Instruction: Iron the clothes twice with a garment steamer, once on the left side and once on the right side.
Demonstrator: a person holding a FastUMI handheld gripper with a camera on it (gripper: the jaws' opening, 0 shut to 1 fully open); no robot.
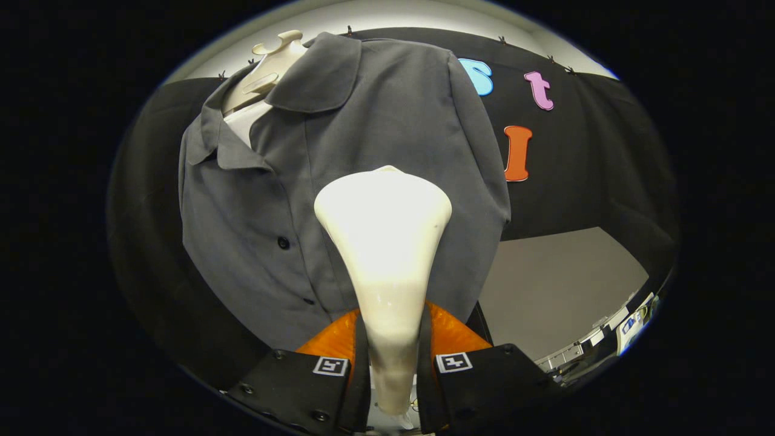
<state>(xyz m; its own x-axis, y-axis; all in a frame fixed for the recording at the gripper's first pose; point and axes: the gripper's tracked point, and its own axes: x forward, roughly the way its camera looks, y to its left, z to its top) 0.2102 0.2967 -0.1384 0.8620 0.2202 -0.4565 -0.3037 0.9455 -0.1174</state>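
— So, what are the fingers doing?

— Both fingers of the gripper (392, 369) are pressed against the narrow handle of the cream-white plastic garment steamer (384, 242), one on each side, pinching it firmly. The steamer rises straight up from between them and flares into a broad head.

— And where is that head?

— Just ahead of the fingers, up against the front of the grey button-up collared shirt (339, 169), or very near it; whether it actually touches the cloth I cannot tell. It sits beside the button placket, over the panel on the side away from the pale mannequin neck (269, 66) that the shirt hangs on.

— How far along is the job?

— Hard to judge. The steamer is in hand and at the garment, so a pass looks to be under way on that panel. Nothing on the cloth shows which side is finished; I'd guess at least one side is left.

— Anything beyond?

— The grey floor (557, 290), well past the shirt's hem.
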